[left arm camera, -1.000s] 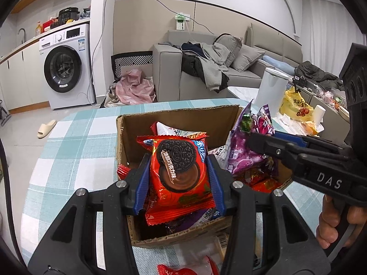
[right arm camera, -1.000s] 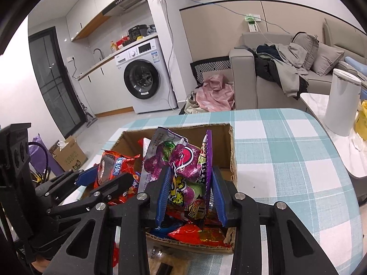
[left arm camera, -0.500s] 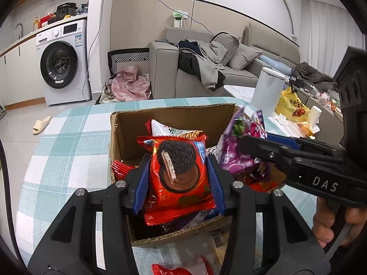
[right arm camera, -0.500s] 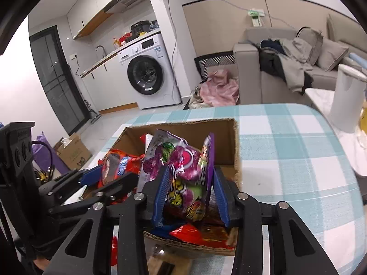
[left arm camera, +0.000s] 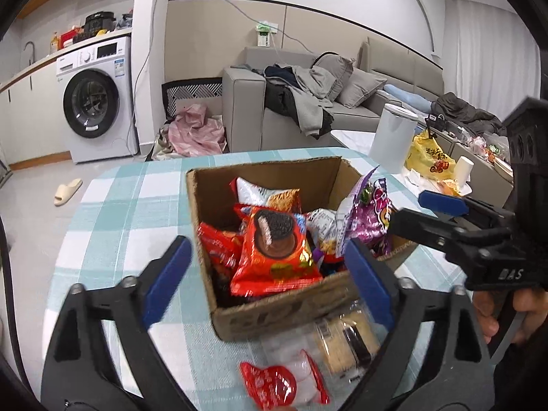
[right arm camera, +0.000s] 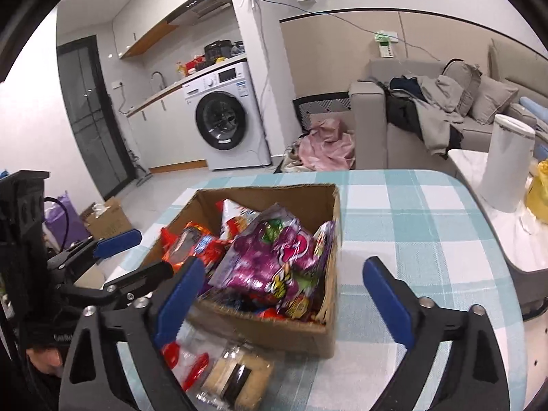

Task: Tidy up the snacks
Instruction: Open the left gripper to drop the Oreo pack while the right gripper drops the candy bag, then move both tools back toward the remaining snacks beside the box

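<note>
A cardboard box [left arm camera: 274, 311] on the checked table holds several snack packs. A red cookie pack [left arm camera: 274, 257] lies on top of the pile, and a purple candy bag [right arm camera: 270, 260] leans in the box's right side; it also shows in the left wrist view [left arm camera: 370, 212]. My left gripper [left arm camera: 267, 274] is open, its jaws wide on either side of the box's near part. My right gripper [right arm camera: 284, 294] is open above the box's near edge. A red-and-clear candy pack [left arm camera: 284, 383] and a clear cookie pack [left arm camera: 346, 339] lie on the table in front of the box.
The table [right arm camera: 411, 233] has a teal and white checked cloth. A white canister [right arm camera: 507, 167] and a yellow bag [left arm camera: 431, 161] stand on a side table to the right. A sofa [left arm camera: 308, 109] and a washing machine [left arm camera: 96, 102] are beyond.
Both grippers have opened and drawn back. The red cookie pack and the purple candy bag have been let go and now rest in the box.
</note>
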`<action>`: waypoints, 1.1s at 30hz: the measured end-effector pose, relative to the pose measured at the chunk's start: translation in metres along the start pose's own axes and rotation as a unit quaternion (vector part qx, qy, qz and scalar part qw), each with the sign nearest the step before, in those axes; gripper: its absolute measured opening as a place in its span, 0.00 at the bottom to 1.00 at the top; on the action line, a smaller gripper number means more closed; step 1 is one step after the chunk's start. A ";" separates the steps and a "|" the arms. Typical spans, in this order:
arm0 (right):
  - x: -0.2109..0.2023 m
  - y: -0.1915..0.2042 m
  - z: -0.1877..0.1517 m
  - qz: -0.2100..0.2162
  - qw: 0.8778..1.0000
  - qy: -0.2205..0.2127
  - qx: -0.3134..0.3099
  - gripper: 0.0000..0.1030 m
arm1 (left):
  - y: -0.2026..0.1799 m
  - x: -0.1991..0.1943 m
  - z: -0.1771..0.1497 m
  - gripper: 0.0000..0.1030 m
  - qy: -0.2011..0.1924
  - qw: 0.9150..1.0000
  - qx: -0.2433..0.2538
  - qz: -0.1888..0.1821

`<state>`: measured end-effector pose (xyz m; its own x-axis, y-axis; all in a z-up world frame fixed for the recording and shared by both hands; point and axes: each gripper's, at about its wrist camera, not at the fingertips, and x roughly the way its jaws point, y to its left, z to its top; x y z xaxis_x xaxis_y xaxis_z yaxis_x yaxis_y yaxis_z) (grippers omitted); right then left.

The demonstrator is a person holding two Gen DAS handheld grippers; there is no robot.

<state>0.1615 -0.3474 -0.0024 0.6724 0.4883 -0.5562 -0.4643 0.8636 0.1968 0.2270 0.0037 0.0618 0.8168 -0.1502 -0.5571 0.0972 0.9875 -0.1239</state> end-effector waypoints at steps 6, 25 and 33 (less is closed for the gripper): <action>-0.013 0.000 -0.018 -0.004 1.000 0.012 -0.004 1.00 | 0.006 -0.028 -0.016 0.99 -0.008 1.000 -0.010 0.002; -0.015 0.017 -0.062 -0.009 0.998 0.059 -0.017 1.00 | 0.011 -0.055 -0.062 0.99 0.018 0.999 -0.002 0.034; 0.012 0.027 -0.079 -0.025 0.993 0.110 -0.031 1.00 | 0.013 -0.035 -0.072 0.99 0.046 0.998 -0.003 0.042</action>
<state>0.1111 -0.3281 -0.0676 0.5567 0.4008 -0.7277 -0.4738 0.8727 0.1182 0.1585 0.0184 0.0203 0.7659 -0.0705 -0.6391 0.0260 0.9965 -0.0788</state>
